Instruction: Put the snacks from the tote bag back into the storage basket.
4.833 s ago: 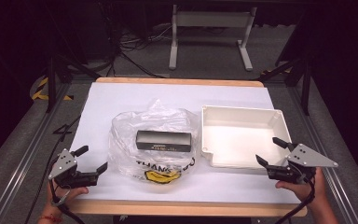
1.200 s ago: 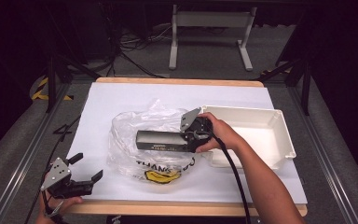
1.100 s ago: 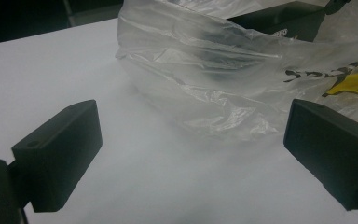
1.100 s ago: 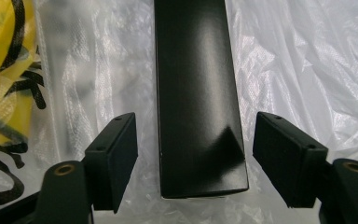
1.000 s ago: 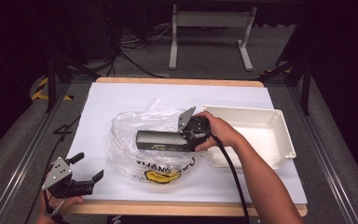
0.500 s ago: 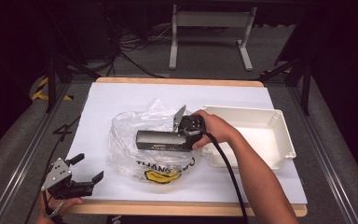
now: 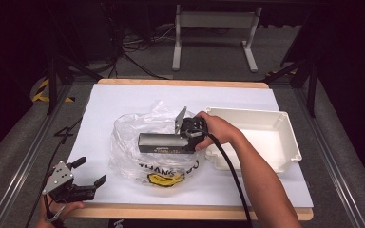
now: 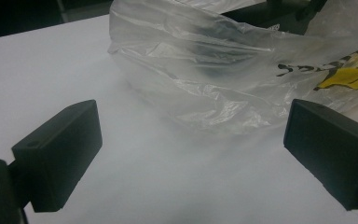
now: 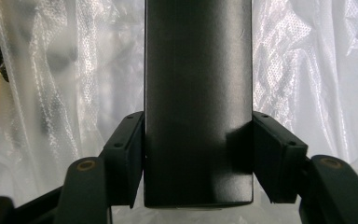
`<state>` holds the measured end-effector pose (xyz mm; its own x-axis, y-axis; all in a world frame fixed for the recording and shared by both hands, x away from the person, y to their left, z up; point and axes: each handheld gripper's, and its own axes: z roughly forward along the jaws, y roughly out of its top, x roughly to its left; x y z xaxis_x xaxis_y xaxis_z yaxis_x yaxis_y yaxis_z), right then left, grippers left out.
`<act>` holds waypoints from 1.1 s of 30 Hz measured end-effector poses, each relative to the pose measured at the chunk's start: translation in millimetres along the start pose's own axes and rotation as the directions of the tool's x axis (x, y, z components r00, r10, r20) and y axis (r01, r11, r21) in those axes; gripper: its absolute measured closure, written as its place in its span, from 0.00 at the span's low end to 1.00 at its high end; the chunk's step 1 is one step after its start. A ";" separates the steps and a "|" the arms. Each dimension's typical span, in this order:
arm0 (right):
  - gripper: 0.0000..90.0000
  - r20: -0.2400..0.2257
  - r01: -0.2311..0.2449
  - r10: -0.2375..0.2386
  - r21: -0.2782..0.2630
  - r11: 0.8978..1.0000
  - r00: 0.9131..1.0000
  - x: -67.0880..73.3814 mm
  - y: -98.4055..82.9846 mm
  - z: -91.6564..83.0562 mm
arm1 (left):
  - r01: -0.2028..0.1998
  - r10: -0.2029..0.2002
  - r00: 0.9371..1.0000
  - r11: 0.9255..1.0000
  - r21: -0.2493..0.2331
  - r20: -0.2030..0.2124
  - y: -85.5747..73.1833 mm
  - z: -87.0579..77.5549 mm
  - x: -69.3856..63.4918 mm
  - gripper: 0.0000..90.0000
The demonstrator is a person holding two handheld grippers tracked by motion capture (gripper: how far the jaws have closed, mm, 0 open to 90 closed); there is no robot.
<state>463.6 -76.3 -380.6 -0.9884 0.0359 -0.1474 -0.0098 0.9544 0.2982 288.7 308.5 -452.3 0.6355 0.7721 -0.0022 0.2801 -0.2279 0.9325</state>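
Where the high view looks down on the white table [image 7: 114, 102], right gripper [image 7: 186, 135] clamped on the near end of a dark box [image 7: 164, 141], held by the right hand [image 7: 217, 130]. Box lying lengthwise on a clear plastic bag [image 7: 138, 137] with black lettering and a yellow patch, at mid-table. Just to the right of the hand, a white tray [image 7: 285, 137], its near-left rim touching the forearm. Far down at the table's near-left corner, left gripper [image 7: 88, 173] with jaws spread wide, gripping nothing, well apart from the bag.

Seen along the left gripper [image 8: 191, 149], both black jaws set far apart over bare white table [image 8: 42, 65]. Beyond them, the crumpled bag [image 8: 205, 70], its yellow patch and black letters at the right edge; something dark behind it at the top, too blurred to name.

Looking along the right gripper [image 9: 198, 156], both jaws pressed flat against the two sides of the box [image 9: 198, 93], running straight up the middle. Behind and on either side, wrinkled bag [image 9: 317, 70], a bit of yellow at the far left edge.
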 end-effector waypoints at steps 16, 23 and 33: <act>0.48 -0.021 0.007 -0.008 -0.024 1.000 1.000 3.5 0.4 -3.3 | 0.001 -0.001 1.000 1.000 0.006 0.003 -0.1 0.8 -0.1 0.06; 0.48 -0.002 0.011 -0.011 -0.063 0.998 1.000 5.4 -2.1 -9.1 | 0.005 -0.005 1.000 1.000 0.007 0.002 -0.7 0.6 0.0 0.06; 0.48 0.016 0.020 -0.018 -0.103 0.995 1.000 7.3 -2.8 -19.2 | 0.002 -0.002 1.000 1.000 0.012 0.003 -0.7 1.7 1.1 0.06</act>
<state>453.5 -84.4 -364.4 -0.9855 0.0233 -0.1680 -0.0449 0.9194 0.3907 290.4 308.4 -453.5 0.6372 0.7706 -0.0054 0.2902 -0.2335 0.9280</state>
